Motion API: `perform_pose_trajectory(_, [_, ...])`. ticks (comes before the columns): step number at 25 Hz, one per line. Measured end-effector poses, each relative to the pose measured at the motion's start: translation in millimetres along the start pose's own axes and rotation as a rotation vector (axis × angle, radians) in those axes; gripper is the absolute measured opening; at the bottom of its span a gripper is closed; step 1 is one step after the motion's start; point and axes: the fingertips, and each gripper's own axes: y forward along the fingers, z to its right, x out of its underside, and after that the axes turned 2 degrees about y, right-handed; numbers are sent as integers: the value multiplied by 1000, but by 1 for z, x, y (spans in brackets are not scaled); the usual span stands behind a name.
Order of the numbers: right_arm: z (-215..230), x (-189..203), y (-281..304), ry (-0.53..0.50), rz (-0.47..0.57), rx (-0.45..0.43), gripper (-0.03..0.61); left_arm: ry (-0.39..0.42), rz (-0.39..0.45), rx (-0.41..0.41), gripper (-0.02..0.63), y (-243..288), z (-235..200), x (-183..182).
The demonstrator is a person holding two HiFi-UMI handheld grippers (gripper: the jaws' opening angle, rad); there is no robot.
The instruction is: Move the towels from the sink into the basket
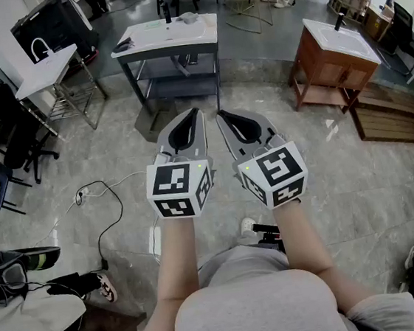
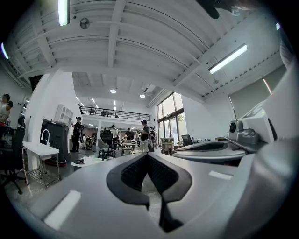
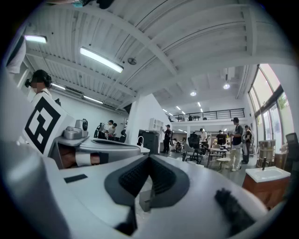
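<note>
- Pale lump (image 1: 188,17) on the white sink (image 1: 166,36): too small to identify as a towel.
- Left gripper (image 1: 196,113) and right gripper (image 1: 220,114): jaws pressed together, nothing between them.
- White sink: straight ahead, well apart from both.

A: The floor (image 1: 356,174) looks like polished stone, slightly glossy. And the cabinet (image 1: 321,74)?
B: Brown wood, smooth white top. The left gripper (image 1: 196,113) and the right gripper (image 1: 220,113) are matt grey plastic (their inner pads (image 2: 162,176) are black and ribbed).

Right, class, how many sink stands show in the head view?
3: a white sink stand with arched tap, upper left; a dark-framed sink stand, top centre; a wooden sink stand, upper right. More may be hidden.
</note>
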Motion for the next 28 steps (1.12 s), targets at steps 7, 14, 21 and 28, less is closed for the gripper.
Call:
perform_pose_trajectory(7, [28,6,22,-21,-3,-14,18,7,-11,-4,-6,37,-4,4])
perform_pose_trajectory(14, [65,14,45,-46,-4,-34,18,-8,-15,-38,-6,81,-10,11])
perform_pose_trajectory(21, [108,26,52,-9,-7,-82,18,-36,-5,-96,-6,120,-5,16])
perform_pose_trajectory(28, [124,29,65,4,2,-115,18,-67,-18,-120,-6,143,-10,25])
